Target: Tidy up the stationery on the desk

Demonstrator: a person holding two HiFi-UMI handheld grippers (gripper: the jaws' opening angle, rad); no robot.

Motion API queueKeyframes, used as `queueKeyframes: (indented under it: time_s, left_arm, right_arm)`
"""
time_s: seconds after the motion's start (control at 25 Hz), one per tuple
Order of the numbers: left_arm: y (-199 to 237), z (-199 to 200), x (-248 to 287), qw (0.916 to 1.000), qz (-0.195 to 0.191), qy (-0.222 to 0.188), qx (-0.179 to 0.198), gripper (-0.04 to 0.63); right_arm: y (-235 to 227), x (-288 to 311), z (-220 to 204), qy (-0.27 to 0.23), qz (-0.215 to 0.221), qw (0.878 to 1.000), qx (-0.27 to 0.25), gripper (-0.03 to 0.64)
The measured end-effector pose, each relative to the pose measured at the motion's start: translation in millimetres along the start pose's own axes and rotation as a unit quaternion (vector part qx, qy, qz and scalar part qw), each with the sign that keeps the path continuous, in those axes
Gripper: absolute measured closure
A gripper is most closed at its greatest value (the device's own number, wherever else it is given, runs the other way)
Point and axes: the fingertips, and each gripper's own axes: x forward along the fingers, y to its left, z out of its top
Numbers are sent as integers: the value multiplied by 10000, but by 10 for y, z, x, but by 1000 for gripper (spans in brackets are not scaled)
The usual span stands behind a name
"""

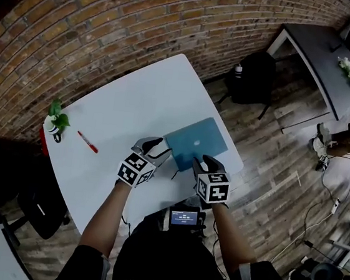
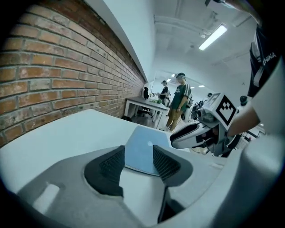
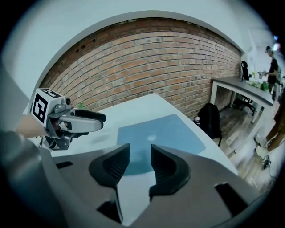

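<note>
Hovering over the white bench [image 1: 135, 100], left gripper [image 2: 139, 161] and right gripper [image 3: 140, 164] both gape empty. Flat blue rectangular laptop [image 1: 197, 142] lies just ahead.

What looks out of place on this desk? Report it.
The red pen lies loose on the white desk, near the small potted plant, no holder in sight. The closed blue laptop lies flat; nothing looks spilled or damaged.
</note>
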Motion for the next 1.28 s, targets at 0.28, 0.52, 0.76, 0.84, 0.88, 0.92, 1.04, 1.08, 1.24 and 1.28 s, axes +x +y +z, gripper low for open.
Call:
queueKeyframes:
  time_s: [0.28,0.52,0.76,0.84,0.88,0.92,1.04,1.08,1.24,1.28]
  left_arm:
    - [173,-174,491,9973,-93,726,96,360]
    - [251,-267,746,9924,-170,1198,220,356]
    - [212,-352,822,9913,-218,1283,209,356]
    - [216,-348,823,9916,-208,1258,221,356]
    - [216,-347,823,9916,-200,1254,232,356]
    - [214,-346,823,9917,-188,1250,246,356]
    - [205,-337,820,9919,-145,1228,284,356]
    - [205,-337,818,9920,-136,1226,281,356]
    - [213,-370,762,9926,-51,1195,186,357]
    - [214,-383,736,9929,-5,1175,158,357]
  right_arm:
    - [-317,83,-229,169,-376,9973,602,402]
    - [-405,176,-338,297,-347,9926,1123,383]
    - [-441,211,-350,320,-572,9910,1166,404]
    - [-435,209,-365,338,-698,9905,1138,402]
    - [-426,211,-377,356,-745,9899,1150,396]
    - [-419,212,-388,370,-784,9893,1171,392]
    - [-422,214,-393,373,-843,9882,1224,390]
    - [-428,217,-389,382,-843,9881,1229,392]
    - [-426,258,-360,476,-745,9910,1007,399]
    - [-421,272,-346,496,-704,9920,925,399]
